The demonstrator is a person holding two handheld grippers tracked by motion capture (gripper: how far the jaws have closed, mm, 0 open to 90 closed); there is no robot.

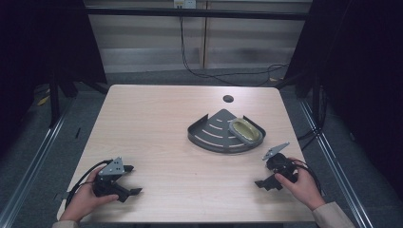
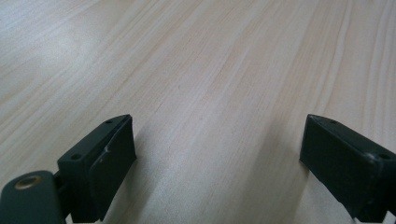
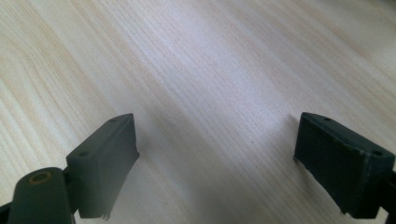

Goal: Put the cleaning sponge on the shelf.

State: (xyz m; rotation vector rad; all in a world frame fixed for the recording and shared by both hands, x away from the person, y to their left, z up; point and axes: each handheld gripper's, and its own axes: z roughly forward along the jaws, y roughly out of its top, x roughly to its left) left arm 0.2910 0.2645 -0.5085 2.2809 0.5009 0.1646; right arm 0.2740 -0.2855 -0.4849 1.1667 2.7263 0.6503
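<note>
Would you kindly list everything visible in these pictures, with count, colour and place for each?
corner rack: one, dark grey, quarter-round with slots, right of the table's middle.
oval dish: one, olive-yellow with a pale rim, lying in the rack at its right side.
table: one, light wood, with a round hole near its far edge.
cables: black, on the floor beyond the table.
left hand-held gripper: one, black, open, near the table's front left corner, nothing between its jaws.
right hand-held gripper: one, black, open, at front right, nearer the rack, empty.
hands: two, one on each gripper, entering from the bottom edge.
</note>
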